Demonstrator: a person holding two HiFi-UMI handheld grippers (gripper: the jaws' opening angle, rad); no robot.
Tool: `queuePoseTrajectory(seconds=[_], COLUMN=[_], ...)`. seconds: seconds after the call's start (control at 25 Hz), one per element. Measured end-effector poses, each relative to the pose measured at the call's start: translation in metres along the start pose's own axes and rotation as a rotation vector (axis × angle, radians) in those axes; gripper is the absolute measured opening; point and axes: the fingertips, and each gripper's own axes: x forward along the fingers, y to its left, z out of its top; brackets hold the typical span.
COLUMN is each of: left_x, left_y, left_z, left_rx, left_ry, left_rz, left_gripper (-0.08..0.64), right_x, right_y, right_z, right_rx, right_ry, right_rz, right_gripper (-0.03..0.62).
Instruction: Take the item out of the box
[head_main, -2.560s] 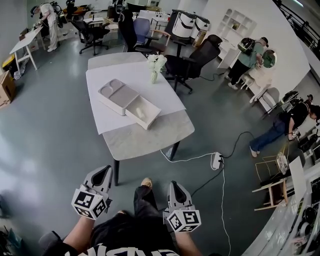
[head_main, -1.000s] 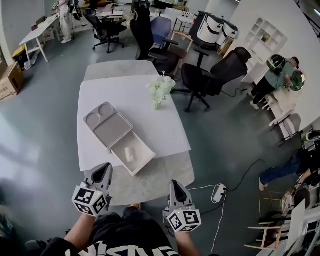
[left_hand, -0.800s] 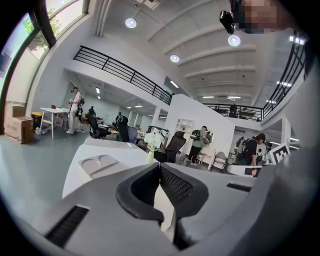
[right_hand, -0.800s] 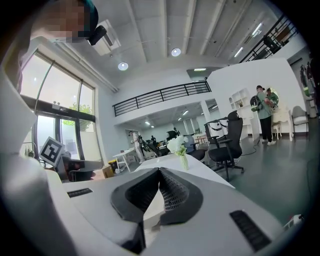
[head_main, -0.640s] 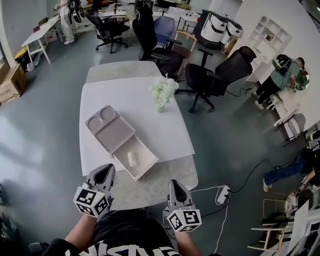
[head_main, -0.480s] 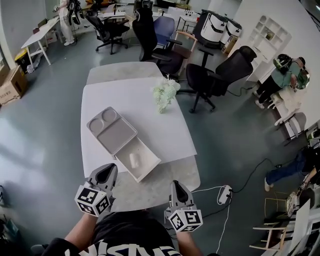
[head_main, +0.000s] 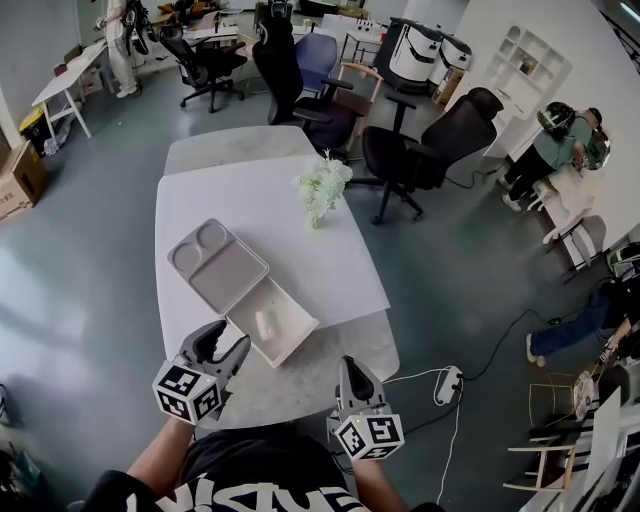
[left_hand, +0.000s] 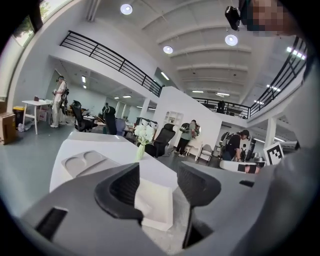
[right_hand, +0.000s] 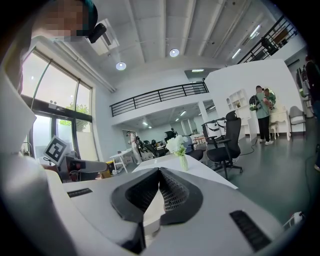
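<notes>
Left gripper (head_main: 224, 343), grey two-jaw tool with a marker cube, held low at the near table edge: jaws opening, fingers (left_hand: 122, 187) set well apart, nothing pressed between them. Through their gap shows the near corner of the open shallow cream cardboard box (head_main: 297, 342), which lies just ahead of these fingers and slightly to their right, not touching them. Small pale oblong item (head_main: 265, 322): lying inside that box on its floor, ahead of the left fingers and ahead-left of the right ones; neither gripper touches it. Flat grey moulded lid with two round hollows (head_main: 215, 262): lying beyond the box, touching its far side, farther from both sets of fingers. Right gripper (head_main: 352, 366), matching grey tool: jaws closed tip to tip, holding nothing, pointing over the table edge. White-topped rectangular table (head_main: 340, 275): bearing box and lid. Slim vase of white flowers (head_main: 322, 190): upright, well beyond the fingers, past the lid.
</notes>
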Motion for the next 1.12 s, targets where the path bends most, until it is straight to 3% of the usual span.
queuePoseTrajectory(seconds=[0.16, 1.12], left_x=[0.013, 0.112], left_y=[0.001, 0.027], left_z=[-0.006, -0.091], left_rx=[0.004, 0.084], left_ry=[0.055, 0.441], left_rz=[-0.014, -0.014], left_gripper=[0.264, 0.264], right_x=[0.0, 0.002], right_y=[-0.003, -0.013], right_z=[0.001, -0.012], right_rx=[0.005, 0.025], right_ry=[-0.002, 0.034], right_rz=[-0.013, -0.028], right_gripper=[0.023, 0.023])
